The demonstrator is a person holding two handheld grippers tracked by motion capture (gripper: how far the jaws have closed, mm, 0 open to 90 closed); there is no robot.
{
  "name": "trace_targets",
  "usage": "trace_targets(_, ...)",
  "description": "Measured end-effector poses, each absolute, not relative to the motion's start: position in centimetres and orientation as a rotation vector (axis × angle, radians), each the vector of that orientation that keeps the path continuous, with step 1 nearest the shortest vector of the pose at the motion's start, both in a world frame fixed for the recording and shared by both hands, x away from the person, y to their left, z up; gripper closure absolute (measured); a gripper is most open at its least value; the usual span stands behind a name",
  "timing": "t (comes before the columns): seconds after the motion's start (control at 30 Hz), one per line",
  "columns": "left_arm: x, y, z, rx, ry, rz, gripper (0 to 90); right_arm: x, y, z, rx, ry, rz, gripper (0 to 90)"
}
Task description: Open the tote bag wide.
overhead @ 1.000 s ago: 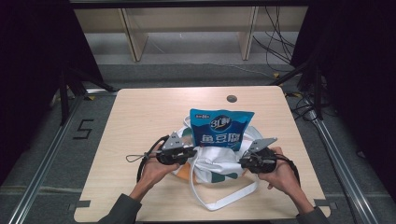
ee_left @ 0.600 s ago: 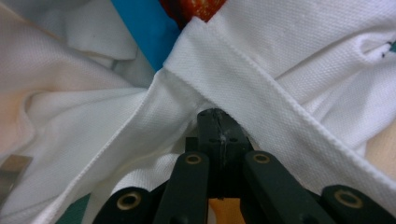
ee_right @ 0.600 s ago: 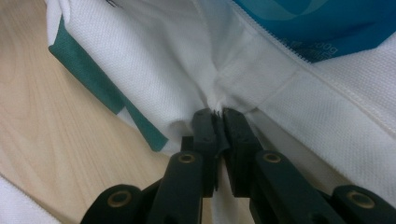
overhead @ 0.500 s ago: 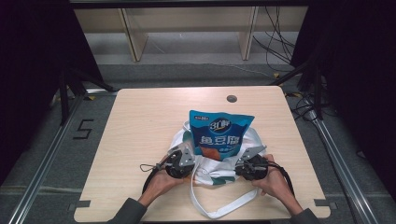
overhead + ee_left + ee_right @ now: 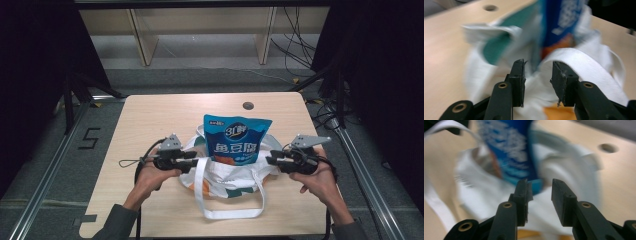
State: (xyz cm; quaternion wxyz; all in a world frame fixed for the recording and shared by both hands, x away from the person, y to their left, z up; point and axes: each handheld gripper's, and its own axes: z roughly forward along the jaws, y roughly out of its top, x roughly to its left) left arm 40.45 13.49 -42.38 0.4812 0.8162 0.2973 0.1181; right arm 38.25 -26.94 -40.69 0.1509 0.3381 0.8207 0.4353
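A blue snack pouch [image 5: 236, 140] stands upright inside a white tote bag [image 5: 225, 176] with teal and orange print, near the table's front middle. The bag's white straps [image 5: 230, 212] loop toward the front edge. My left gripper [image 5: 194, 160] sits at the bag's left side and points right at it. Its jaws have just been opening, and in the left gripper view [image 5: 538, 73] there is a gap between them with white cloth [image 5: 584, 62] behind. My right gripper [image 5: 270, 160] is at the bag's right side. Its jaws have also just been opening, with nothing pressed between them [image 5: 539, 190].
The bag lies on a light wooden table [image 5: 150, 120] with a round hole [image 5: 247, 106] at the back middle. Metal rails [image 5: 55, 160] run along both sides of the table. Wooden shelving [image 5: 200, 30] and loose cables stand beyond the far edge.
Both grippers have let go of the bag's rim and opened. The hands have moved apart to the bag's sides and risen a little. The pouch still stands in the bag.
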Motion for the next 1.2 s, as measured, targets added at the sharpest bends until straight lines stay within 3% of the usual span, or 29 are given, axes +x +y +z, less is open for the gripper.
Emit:
trace_targets(0.13, 41.9, 13.8, -42.0, 1.953, 0.785, 0.313, 64.3, 40.3, -27.6, -41.4, 1.044, 2.319, 1.196, 68.3)
trace_targets(0.33, 44.1, 13.7, -42.0, 1.995, 0.816, 0.402, 61.1, 39.7, -25.0, -42.0, 0.955, 2.427, 1.209, 68.3)
trace_targets(0.5, 45.5, 12.2, -43.2, 2.044, 0.800, 0.325, 53.3, 38.1, -21.8, -41.8, 0.851, 2.499, 1.243, 66.3)
trace_targets(0.7, 46.4, 11.2, -44.1, 2.087, 0.820, 0.308, 51.1, 38.2, -19.2, -42.3, 0.756, 2.533, 1.257, 64.0)
trace_targets(0.77, 46.7, 11.0, -44.1, 2.078, 0.818, 0.307, 56.3, 38.3, -18.7, -42.6, 0.726, 2.560, 1.261, 69.3)
trace_targets(0.83, 47.0, 10.9, -44.1, 2.070, 0.802, 0.305, 62.2, 38.0, -18.4, -42.8, 0.674, 2.601, 1.249, 80.4)
trace_targets(0.9, 47.4, 10.8, -44.0, 2.065, 0.793, 0.321, 72.6, 37.4, -18.1, -43.0, 0.650, 2.641, 1.250, 88.0)
trace_targets(0.97, 48.1, 10.7, -44.0, 2.087, 0.814, 0.372, 82.3, 36.7, -17.8, -43.7, 0.615, 2.705, 1.189, 89.1)
trace_targets(1.2, 52.2, 10.4, -46.2, 2.139, 0.945, 0.416, 88.2, 35.1, -17.3, -46.5, 0.598, 2.787, 1.077, 89.2)
